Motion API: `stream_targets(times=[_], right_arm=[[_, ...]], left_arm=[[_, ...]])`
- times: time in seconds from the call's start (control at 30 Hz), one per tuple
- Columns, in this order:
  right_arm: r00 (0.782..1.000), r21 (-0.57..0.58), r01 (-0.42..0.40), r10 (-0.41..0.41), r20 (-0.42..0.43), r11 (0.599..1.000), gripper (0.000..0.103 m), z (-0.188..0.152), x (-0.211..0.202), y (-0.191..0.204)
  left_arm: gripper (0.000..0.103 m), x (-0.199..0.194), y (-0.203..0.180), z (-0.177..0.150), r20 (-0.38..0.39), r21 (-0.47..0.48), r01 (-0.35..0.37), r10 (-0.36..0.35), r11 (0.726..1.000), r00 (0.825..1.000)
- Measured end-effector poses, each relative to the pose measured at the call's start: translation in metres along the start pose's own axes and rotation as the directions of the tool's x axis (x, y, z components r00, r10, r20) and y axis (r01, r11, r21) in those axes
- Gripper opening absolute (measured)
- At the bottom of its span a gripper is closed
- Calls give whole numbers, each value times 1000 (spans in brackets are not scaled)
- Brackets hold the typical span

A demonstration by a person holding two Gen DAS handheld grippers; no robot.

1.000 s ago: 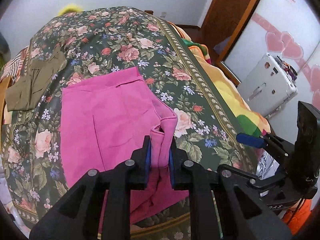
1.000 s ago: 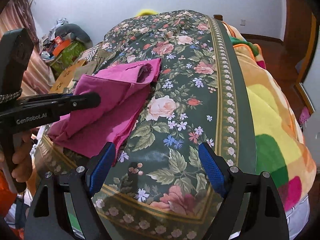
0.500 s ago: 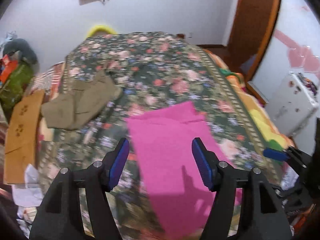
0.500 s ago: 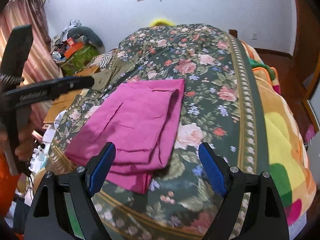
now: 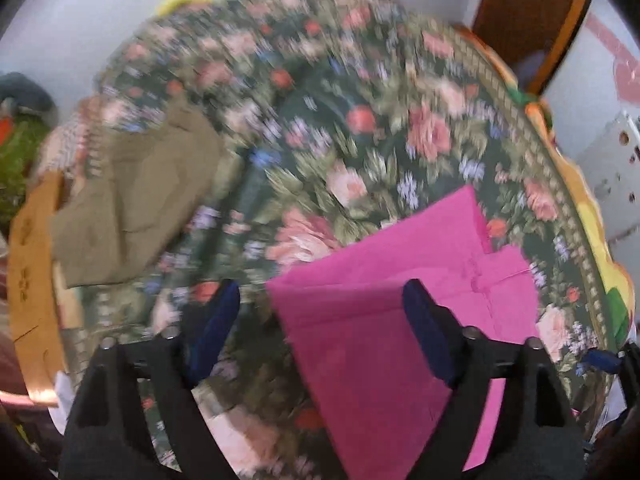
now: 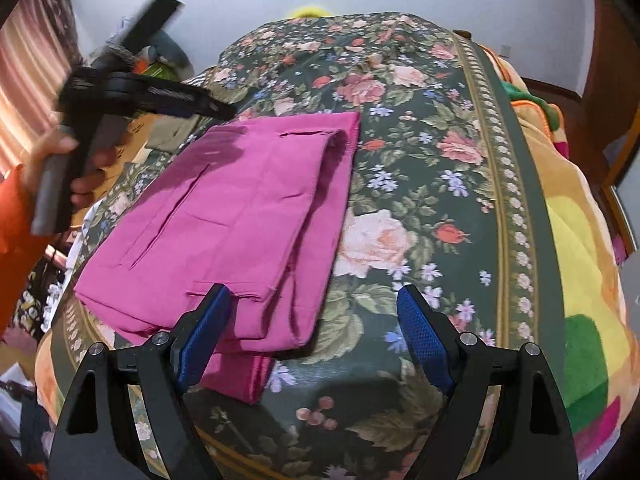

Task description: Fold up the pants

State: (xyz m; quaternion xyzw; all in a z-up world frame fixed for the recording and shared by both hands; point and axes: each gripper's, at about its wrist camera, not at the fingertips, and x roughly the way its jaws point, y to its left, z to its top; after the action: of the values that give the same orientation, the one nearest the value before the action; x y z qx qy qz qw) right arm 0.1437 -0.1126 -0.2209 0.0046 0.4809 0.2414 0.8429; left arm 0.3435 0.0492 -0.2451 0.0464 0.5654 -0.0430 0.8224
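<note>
Pants: the pink pants point(image 6: 240, 216) lie folded flat in layers on the bed point(image 6: 460, 184), near its near-left corner; one long folded edge runs along the right side, and a lower layer sticks out past the near end.
Pants in the left wrist view: the same pink pants point(image 5: 400, 320) fill the lower right of the picture, lying on the floral cover; the picture is blurred.
Left hand-held gripper: the left hand-held gripper point(image 5: 320, 332) has its blue-padded fingers wide apart with nothing between them; it hovers above the near-left edge of the pants and touches no cloth that I can see.
Left hand-held gripper from the right wrist view: it point(image 6: 208, 108) shows blurred at the far left above the far-left corner of the pants, gripped by a hand point(image 6: 72, 172) in an orange sleeve; it casts a shadow on the pink cloth.
Right hand-held gripper: the right hand-held gripper point(image 6: 316, 332) also stands with its fingers apart and empty; its left finger point(image 6: 200, 340) sits over the near end of the pants, its right finger over the bare cover.
Bed cover: dark green with pink roses and a patterned border strip along the right side.
Other cloth: an olive-brown garment point(image 5: 136, 208) lies on the far-left part of the bed, well apart from the pants.
Right edge: an orange and yellow blanket point(image 6: 580, 240) hangs beside the cover.
</note>
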Motion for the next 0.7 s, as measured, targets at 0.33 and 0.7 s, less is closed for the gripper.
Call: stream_targets(times=[0.33, 0.7], right_arm=[[1000, -54, 26, -25, 14, 998, 83, 1, -16, 11], [998, -96, -50, 52, 17, 994, 83, -11, -22, 46]], left_arm=[[92, 12, 23, -50, -22, -83, -78, 77, 993, 997], [95, -53, 26, -154, 1, -338, 39, -42, 940, 999]])
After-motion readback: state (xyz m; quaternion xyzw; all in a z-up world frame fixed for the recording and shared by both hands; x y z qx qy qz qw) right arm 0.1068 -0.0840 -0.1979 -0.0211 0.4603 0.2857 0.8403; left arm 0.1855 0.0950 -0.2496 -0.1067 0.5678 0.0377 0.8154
